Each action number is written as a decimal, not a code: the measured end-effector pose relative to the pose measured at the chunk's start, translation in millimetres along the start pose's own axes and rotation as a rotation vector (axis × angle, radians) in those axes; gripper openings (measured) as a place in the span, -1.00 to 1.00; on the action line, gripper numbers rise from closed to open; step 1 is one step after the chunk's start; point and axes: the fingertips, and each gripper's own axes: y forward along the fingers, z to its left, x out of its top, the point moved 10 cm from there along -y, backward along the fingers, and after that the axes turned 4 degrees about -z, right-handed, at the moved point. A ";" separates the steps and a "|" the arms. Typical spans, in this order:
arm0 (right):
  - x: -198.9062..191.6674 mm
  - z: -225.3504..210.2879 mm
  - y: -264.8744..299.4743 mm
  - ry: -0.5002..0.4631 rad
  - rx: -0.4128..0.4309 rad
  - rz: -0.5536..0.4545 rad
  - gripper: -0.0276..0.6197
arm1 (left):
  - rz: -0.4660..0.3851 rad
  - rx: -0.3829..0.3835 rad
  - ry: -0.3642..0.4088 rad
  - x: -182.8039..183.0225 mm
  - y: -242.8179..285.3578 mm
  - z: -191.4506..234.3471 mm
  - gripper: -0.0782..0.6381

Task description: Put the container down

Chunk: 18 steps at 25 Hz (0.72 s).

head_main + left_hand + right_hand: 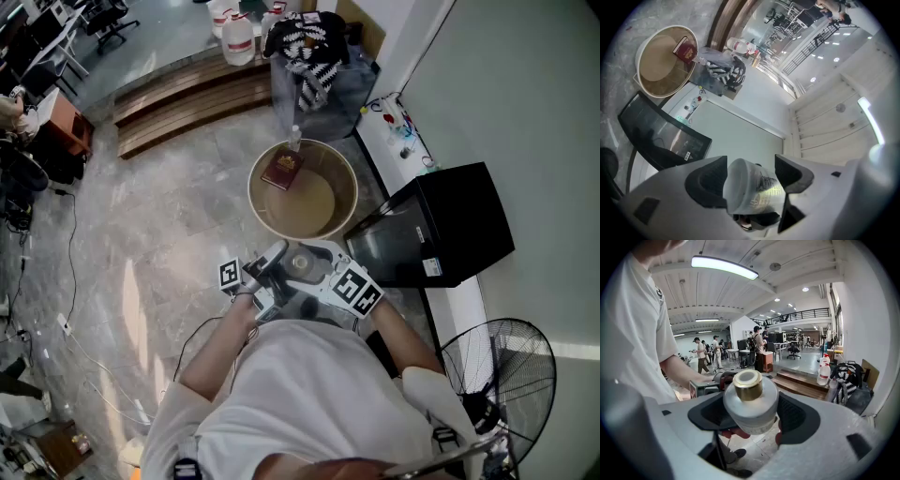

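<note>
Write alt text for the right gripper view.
A round grey container with a gold neck fills the gap between the right gripper's jaws. The person's white sleeve is at left; other people and wooden steps show behind.

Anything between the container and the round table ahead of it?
Nothing visible. The container is held just short of the round table, whose near part is bare. The red book lies on its far part, and a small bottle stands by the far rim.
</note>
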 end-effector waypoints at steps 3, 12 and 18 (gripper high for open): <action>1.2 -2.4 1.7 0.000 -0.006 0.003 0.13 | 0.009 -0.007 -0.001 3.5 2.2 -0.3 0.09; 7.8 -4.7 11.3 0.004 -0.018 0.012 0.12 | 0.025 -0.013 -0.007 13.7 1.9 -6.8 0.09; 14.1 0.4 25.0 0.014 -0.041 0.019 0.12 | 0.049 -0.009 -0.020 24.0 -6.5 -14.3 0.09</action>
